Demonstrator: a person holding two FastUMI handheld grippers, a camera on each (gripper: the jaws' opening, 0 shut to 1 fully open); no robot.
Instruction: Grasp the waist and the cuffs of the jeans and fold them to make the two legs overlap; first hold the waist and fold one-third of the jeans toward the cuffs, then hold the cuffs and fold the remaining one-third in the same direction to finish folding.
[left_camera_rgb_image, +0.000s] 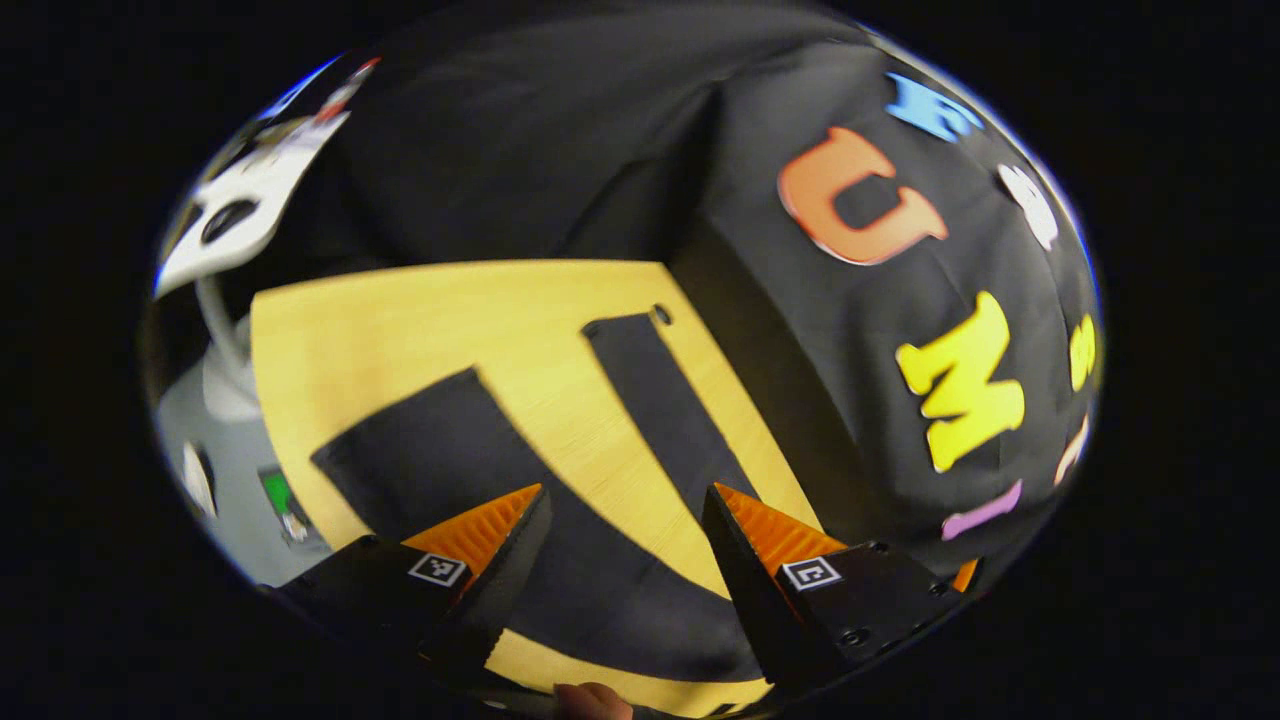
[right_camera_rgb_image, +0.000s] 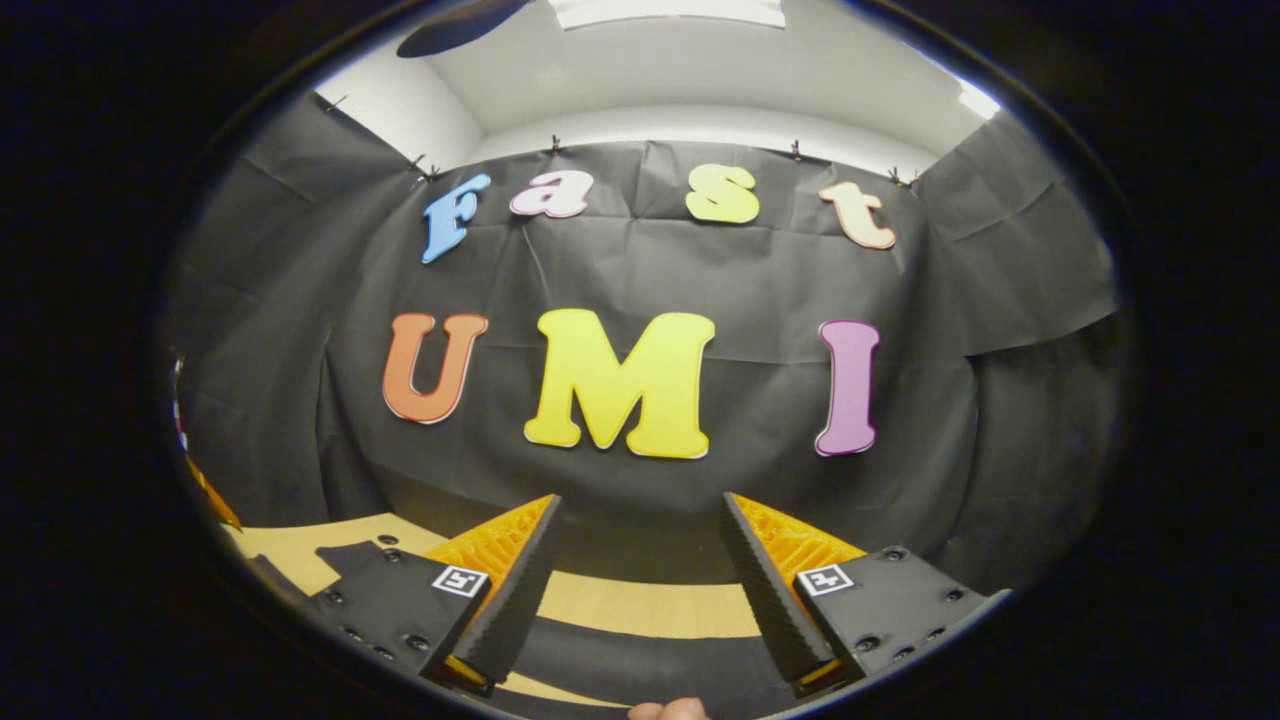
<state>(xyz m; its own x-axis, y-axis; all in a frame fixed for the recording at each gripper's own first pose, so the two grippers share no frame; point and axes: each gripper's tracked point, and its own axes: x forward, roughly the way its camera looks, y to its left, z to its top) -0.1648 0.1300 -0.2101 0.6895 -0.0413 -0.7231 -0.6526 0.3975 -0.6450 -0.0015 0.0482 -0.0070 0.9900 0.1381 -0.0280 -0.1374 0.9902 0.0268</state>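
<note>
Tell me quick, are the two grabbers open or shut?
Left gripper: jaws open, holding nothing, above the dark flat jeans.
Right gripper: jaws open, holding nothing.

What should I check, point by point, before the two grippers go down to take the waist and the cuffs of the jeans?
1. Left gripper open: ok, fingers apart with nothing between them.
2. Right gripper open: ok, fingers apart and empty.
3. Jeans lying on the table: ok, spread flat, the two legs apart, not yet overlapped.
4. Left gripper aimed at the jeans: ok, the dark cloth lies below and between its fingers.
5. Right gripper aimed at the jeans: not ok, it looks toward the booth wall; the cloth sits low at the edge of its view.
6. Which end is the waist and which the cuffs: cannot tell.
</note>
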